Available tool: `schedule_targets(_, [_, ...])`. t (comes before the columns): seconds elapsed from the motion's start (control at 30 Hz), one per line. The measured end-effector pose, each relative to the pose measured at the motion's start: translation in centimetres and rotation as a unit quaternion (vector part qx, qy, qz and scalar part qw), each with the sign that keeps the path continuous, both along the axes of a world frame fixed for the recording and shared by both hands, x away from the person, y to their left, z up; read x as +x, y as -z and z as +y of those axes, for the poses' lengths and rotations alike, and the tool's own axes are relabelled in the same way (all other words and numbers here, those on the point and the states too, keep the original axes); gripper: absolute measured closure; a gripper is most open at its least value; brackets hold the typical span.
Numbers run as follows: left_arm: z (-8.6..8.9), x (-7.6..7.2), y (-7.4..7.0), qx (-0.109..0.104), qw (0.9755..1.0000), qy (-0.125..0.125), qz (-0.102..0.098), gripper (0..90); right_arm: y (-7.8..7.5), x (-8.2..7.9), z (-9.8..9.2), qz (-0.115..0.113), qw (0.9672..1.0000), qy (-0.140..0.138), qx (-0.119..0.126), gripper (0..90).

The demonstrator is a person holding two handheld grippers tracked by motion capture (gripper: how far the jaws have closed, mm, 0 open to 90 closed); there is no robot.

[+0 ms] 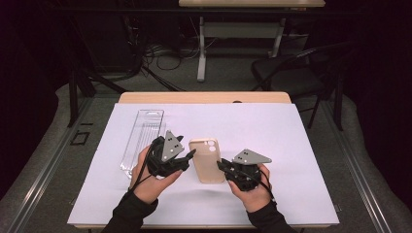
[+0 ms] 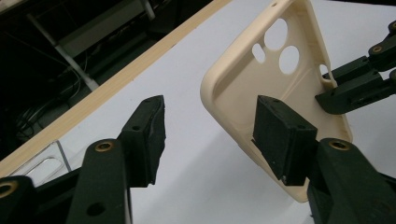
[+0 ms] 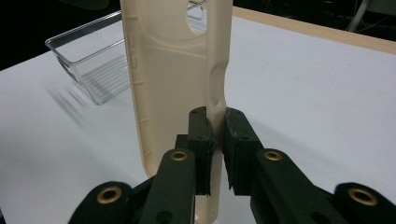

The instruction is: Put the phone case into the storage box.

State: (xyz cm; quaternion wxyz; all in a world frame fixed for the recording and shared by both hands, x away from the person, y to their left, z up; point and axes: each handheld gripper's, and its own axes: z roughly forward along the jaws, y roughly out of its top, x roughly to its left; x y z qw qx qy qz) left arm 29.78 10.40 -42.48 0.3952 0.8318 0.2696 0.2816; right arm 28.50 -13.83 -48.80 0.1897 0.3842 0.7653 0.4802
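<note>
Both tongs work on one phone case (image 1: 206, 160), cream-coloured, lifted off the desk (image 1: 204, 97) near its middle. Right tongs (image 3: 215, 122) are clamped on the case's side wall, pinching it thin. Left tongs (image 2: 210, 135) stand apart: one jaw sits inside the case's hollow, the other outside it, not yet pressing. The soft wall could buckle or slip from my right grip if I squeeze or pull too hard with the left, and the case would drop onto the white sheet (image 1: 291, 136). I count one case, one clear plastic tray (image 1: 141, 138) left of the case, two tongs.
</note>
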Motion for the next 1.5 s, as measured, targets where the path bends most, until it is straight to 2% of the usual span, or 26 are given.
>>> schedule_targets(0.13, [-0.11,-0.1,0.08,0.0,0.9999,0.003,-0.012,46.0,0.07,-0.08,0.2,0.002,1.0,-0.002,0.001,82.5])
schedule_targets(0.23, [-0.17,-0.17,0.11,0.001,1.0,0.003,-0.008,47.9,0.1,-0.16,0.31,0.004,1.0,-0.006,-0.001,82.5])
schedule_targets(0.4, [-0.28,-0.27,0.21,0.022,0.9997,-0.006,-0.01,54.5,0.18,-0.16,0.42,0.004,0.9999,-0.009,-0.004,82.5])
schedule_targets(0.67, [-0.43,-0.4,0.3,0.031,0.9995,-0.005,-0.008,63.7,0.23,-0.24,0.56,0.005,0.9999,-0.013,-0.004,82.5])
schedule_targets(0.97, [-0.52,-0.57,0.25,0.044,0.9988,-0.01,-0.018,68.3,0.38,-0.37,0.86,0.008,0.9998,-0.019,-0.007,82.5])
schedule_targets(1.27, [-0.6,-0.61,0.3,0.053,0.9984,-0.014,-0.014,73.0,0.42,-0.37,0.92,0.01,0.9997,-0.021,-0.007,82.5])
schedule_targets(1.5, [-0.76,-0.77,0.26,0.068,0.9972,-0.016,-0.026,73.6,0.5,-0.36,0.98,0.012,0.9996,-0.024,-0.006,82.5])
